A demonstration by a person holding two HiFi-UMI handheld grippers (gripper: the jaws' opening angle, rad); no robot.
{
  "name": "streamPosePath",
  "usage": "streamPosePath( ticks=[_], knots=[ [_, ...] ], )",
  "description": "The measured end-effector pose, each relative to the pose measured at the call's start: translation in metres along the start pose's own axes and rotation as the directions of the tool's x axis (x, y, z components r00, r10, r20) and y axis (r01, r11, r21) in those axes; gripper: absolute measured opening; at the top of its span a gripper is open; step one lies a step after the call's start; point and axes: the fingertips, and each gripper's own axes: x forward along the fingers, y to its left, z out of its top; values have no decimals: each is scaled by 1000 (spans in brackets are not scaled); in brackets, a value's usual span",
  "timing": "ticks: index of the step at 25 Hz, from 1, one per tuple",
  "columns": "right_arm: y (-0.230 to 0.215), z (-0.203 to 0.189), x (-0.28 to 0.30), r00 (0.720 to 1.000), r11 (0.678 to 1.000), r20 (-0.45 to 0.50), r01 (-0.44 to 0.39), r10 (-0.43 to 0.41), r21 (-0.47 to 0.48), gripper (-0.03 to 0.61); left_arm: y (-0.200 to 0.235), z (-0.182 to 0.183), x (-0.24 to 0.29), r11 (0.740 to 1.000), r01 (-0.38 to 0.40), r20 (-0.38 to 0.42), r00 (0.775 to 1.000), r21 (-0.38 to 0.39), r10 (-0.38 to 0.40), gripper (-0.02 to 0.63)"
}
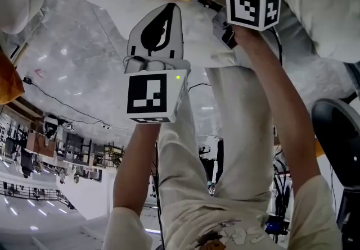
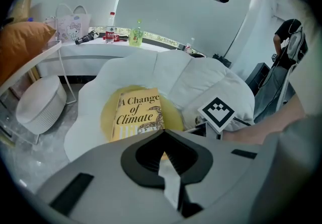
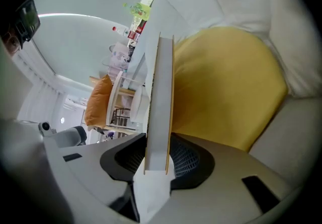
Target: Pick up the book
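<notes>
White padded chair (image 2: 201, 82); its yellow seat cushion (image 2: 107, 115) under the book (image 2: 138, 117).

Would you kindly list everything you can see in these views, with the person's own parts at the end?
book: one, yellow cover, on the chair's yellow seat
flower-shaped chair: one, white with a yellow centre, in front of the person
round stool: one, white, left of the chair
cushion: one, orange, far left
counter: one, white, behind the chair
tote bag: one, white, on the counter
bottles: at least two, one green and one red-labelled, on the counter
bystander: one, dark top, far right
left gripper: one, grey, jaws shut and empty, short of the book
right gripper: one, grey, jaws closed on the book's edge
</notes>
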Motion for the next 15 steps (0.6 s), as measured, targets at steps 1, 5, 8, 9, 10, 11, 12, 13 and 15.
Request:
streamPosePath(
  ticks=[1,5,8,9,10,11,12,13,15],
  knots=[
    [1,2,-8,1000,1000,-6,23,-23,-14,166,-1,5,-1,1000,-1,6,1000,0,1,6],
    [10,9,-42,994,990,-14,108,-110,-95,166,-9,19,-8,1000,-10,27,1000,-6,10,6],
    [20,7,-61,983,970,-33,173,-181,-169,166,-19,26,-17,1000,-11,46,999,-14,12,6],
    [24,2,-59,979,965,-42,189,-200,-183,166,-16,24,-21,1000,-9,45,999,-14,10,6],
    [28,-3,-53,976,961,-50,200,-213,-192,166,-8,20,-25,1000,-8,41,999,-19,8,6],
    [31,-6,-44,974,959,-54,206,-220,-194,166,2,15,-29,1000,-9,38,999,-28,10,6],
    [34,-7,-34,974,960,-52,208,-221,-190,167,12,11,-31,999,-12,38,999,-40,14,6],
    [36,-5,-25,975,961,-45,208,-219,-182,167,20,10,-32,999,-16,43,999,-50,18,6],
    [39,2,-19,975,963,-34,213,-221,-165,170,24,13,-36,998,-21,54,998,-60,25,6]
  ],
)
